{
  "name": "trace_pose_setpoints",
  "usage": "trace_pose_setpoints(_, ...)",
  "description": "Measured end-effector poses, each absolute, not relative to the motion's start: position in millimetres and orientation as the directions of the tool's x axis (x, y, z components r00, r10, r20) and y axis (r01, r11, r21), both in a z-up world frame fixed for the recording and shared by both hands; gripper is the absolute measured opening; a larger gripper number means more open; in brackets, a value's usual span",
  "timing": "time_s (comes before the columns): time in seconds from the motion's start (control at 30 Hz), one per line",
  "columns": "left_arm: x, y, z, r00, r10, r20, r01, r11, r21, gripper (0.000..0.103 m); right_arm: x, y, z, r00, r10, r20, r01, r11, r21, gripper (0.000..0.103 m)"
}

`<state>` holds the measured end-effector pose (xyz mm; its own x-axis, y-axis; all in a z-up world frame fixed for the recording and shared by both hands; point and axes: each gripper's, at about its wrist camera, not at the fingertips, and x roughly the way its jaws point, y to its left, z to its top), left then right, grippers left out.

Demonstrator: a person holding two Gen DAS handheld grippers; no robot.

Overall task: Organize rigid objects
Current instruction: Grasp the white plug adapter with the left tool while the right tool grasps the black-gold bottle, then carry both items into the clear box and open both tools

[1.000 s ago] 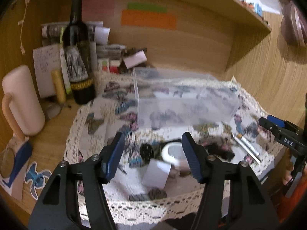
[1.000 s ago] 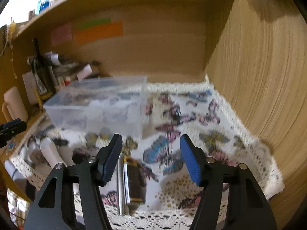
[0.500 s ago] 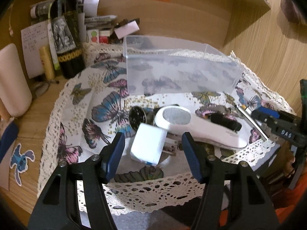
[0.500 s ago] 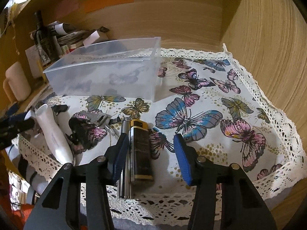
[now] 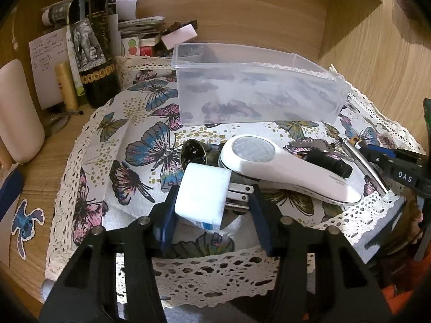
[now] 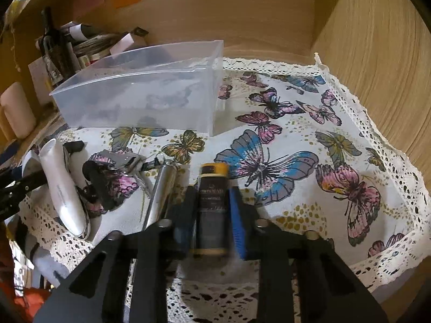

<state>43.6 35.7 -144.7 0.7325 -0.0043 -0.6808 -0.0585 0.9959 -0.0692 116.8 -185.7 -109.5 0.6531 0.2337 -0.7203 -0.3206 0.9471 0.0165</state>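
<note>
A clear plastic bin (image 5: 256,91) stands empty on the butterfly cloth; it also shows in the right wrist view (image 6: 140,91). My left gripper (image 5: 212,210) is open around a white plug adapter (image 5: 202,199), its left pad touching it. A white handheld device (image 5: 282,167), a black round cap (image 5: 192,153) and a black cylinder (image 5: 328,161) lie just beyond. My right gripper (image 6: 212,212) is shut on a black battery with yellow ends (image 6: 211,204). A silver tube (image 6: 159,196), keys (image 6: 126,161) and the white device (image 6: 64,188) lie to its left.
A wine bottle (image 5: 91,43), papers, a yellow tube (image 5: 66,86) and a cream mug (image 5: 16,113) crowd the back left. Wooden walls close the back and right. The lace cloth edge (image 5: 215,269) hangs over the front.
Both grippers moved down and forward. The left now straddles the white adapter. The right closed on the battery.
</note>
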Motion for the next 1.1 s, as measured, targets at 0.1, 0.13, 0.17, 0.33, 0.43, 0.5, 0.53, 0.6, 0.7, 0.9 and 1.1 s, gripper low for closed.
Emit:
trace_pose_setpoints(0.1, 41, 37, -141, 0.742, -0.001, -0.671, -0.063, 0.995, -0.071, 0.050, 116, -188, -105, 0.670, 0.220, -0.709, -0.306, 0.952, 0.007, 0.021)
trace_pose_setpoints(0.13, 40, 38, -139, 0.746, 0.001, -0.666, -0.065, 0.995, -0.072, 0.050, 115, -189, -103, 0.675, 0.220, -0.704, -0.302, 0.953, 0.008, 0.021)
trace_pose_setpoints(0.17, 39, 39, -136, 0.752, 0.003, -0.659, -0.067, 0.995, -0.073, 0.050, 114, -190, -100, 0.681, 0.221, -0.698, -0.300, 0.954, 0.009, 0.021)
trace_pose_setpoints(0.33, 39, 43, -121, 0.786, 0.016, -0.618, -0.081, 0.994, -0.076, 0.050, 112, -190, -81, 0.724, 0.246, -0.645, -0.299, 0.954, 0.028, 0.021)
trace_pose_setpoints(0.43, 43, 46, -108, 0.809, 0.019, -0.587, -0.080, 0.994, -0.078, 0.050, 114, -187, -66, 0.750, 0.258, -0.609, -0.306, 0.952, 0.026, 0.021)
trace_pose_setpoints(0.5, 46, 47, -98, 0.825, 0.018, -0.566, -0.077, 0.994, -0.081, 0.050, 115, -186, -57, 0.769, 0.261, -0.583, -0.305, 0.952, 0.025, 0.021)
trace_pose_setpoints(0.53, 48, 48, -93, 0.833, 0.017, -0.553, -0.076, 0.994, -0.084, 0.050, 117, -185, -52, 0.776, 0.267, -0.571, -0.306, 0.952, 0.030, 0.021)
trace_pose_setpoints(0.6, 52, 50, -84, 0.846, 0.013, -0.533, -0.070, 0.994, -0.087, 0.050, 120, -184, -44, 0.788, 0.275, -0.551, -0.309, 0.950, 0.032, 0.021)
trace_pose_setpoints(0.7, 61, 51, -70, 0.864, 0.013, -0.503, -0.062, 0.995, -0.081, 0.050, 125, -178, -33, 0.803, 0.272, -0.530, -0.317, 0.948, 0.007, 0.021)
trace_pose_setpoints(0.9, 82, 52, -45, 0.894, 0.036, -0.447, -0.065, 0.997, -0.051, 0.050, 138, -162, -14, 0.822, 0.290, -0.490, -0.350, 0.936, -0.034, 0.021)
trace_pose_setpoints(1.1, 116, 56, -33, 0.888, 0.018, -0.459, -0.045, 0.998, -0.048, 0.050, 158, -142, -6, 0.815, 0.322, -0.482, -0.394, 0.918, -0.052, 0.021)
